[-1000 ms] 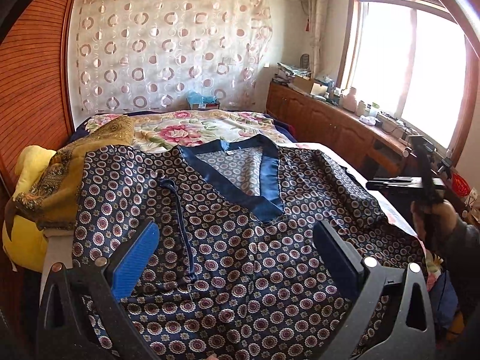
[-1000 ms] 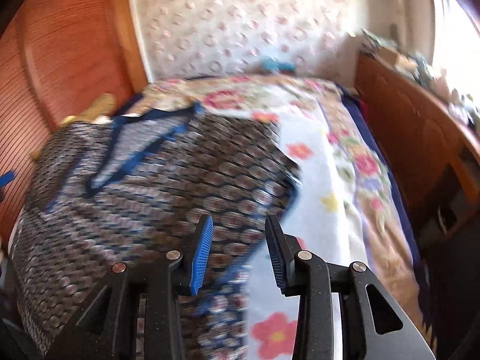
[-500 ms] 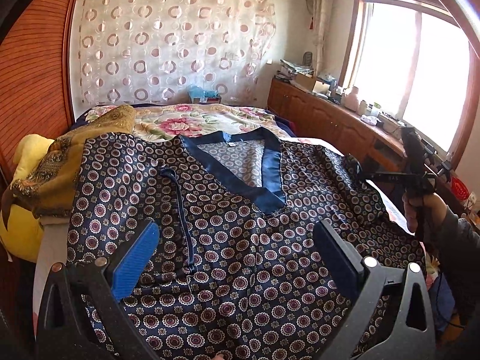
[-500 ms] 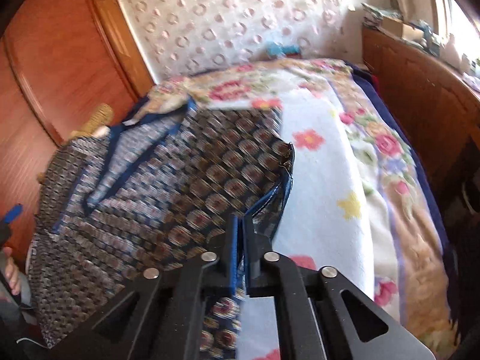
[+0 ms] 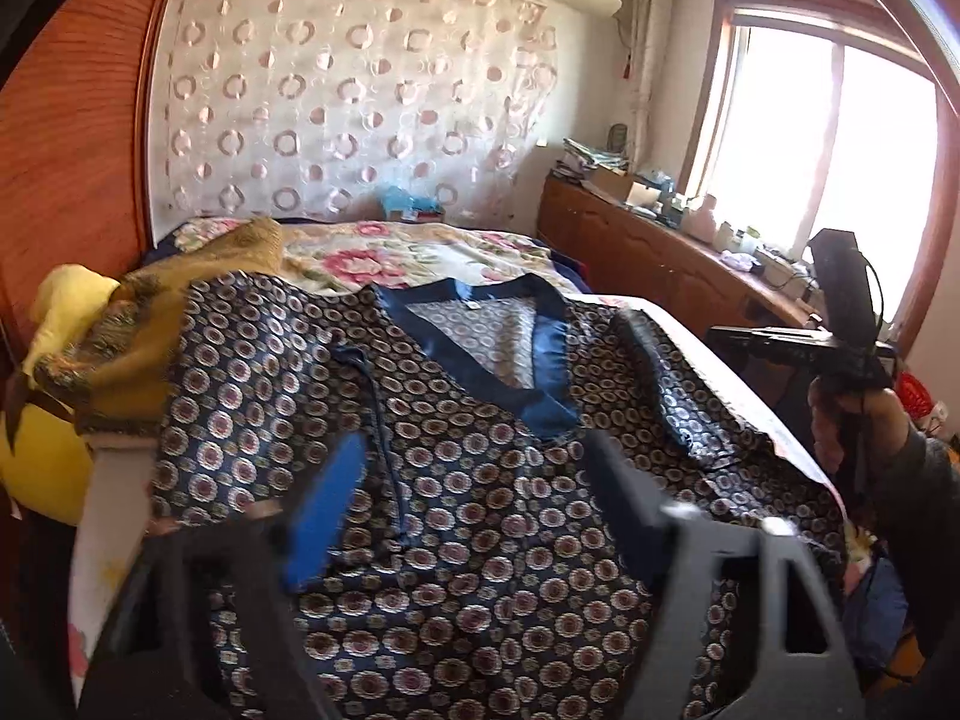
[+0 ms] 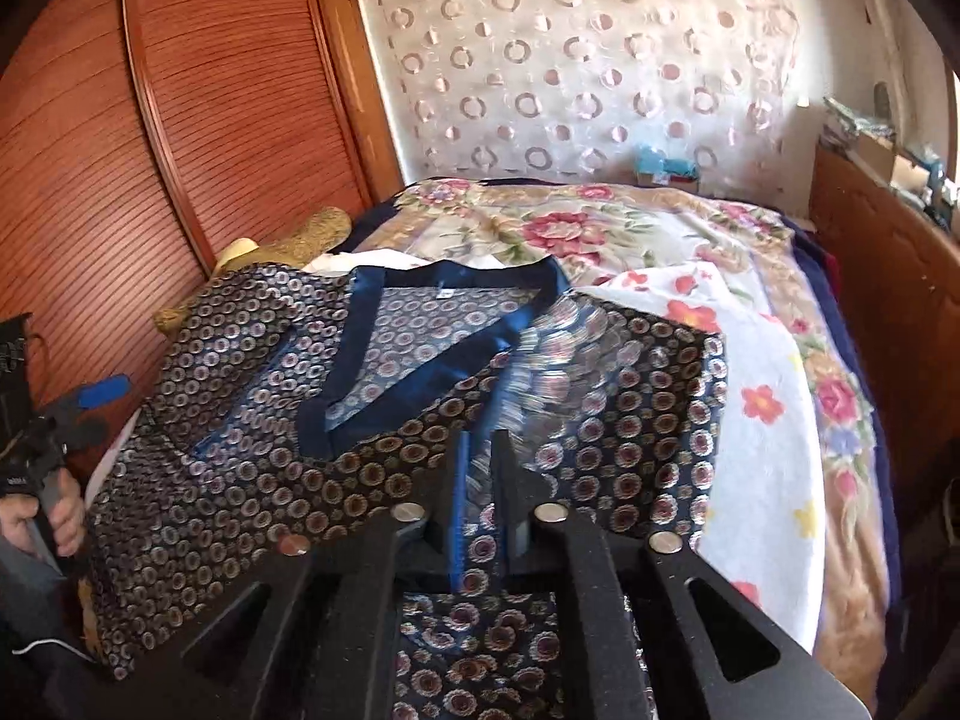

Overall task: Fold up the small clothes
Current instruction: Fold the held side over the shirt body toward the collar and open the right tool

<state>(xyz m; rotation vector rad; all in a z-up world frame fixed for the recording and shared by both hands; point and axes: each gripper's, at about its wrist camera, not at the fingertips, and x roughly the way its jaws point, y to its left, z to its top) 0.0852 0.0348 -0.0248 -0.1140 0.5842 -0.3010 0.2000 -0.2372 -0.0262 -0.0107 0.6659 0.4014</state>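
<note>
A navy top (image 5: 480,540) printed with rosettes lies front up on the bed, its blue V-neck (image 5: 540,360) toward the far end. My left gripper (image 5: 477,444) hovers over its lower front. Its jaws are closing, the pads press on nothing, and the cloth lies below them. My right gripper (image 6: 480,438) is at the garment's right sleeve (image 6: 648,396), which is turned in over the body. Its jaws are opening by a narrow gap. Blurred sleeve cloth (image 6: 540,354) streaks just ahead of the tips, not pinched. A hand holds that right gripper (image 5: 714,333) at the right.
The bed (image 6: 774,450) carries a floral sheet. An ochre cloth (image 5: 150,348) and a yellow pillow (image 5: 60,312) lie at the left edge. A wooden wardrobe (image 6: 150,150) stands left, and a cluttered wooden cabinet (image 5: 660,252) runs under the window. A person's hand (image 6: 60,510) holds the left gripper (image 6: 96,411).
The right gripper shut on the sleeve edge, carried it up and inward over the body, and its jaws have parted again. The left gripper's wide-open fingers have begun coming together.
</note>
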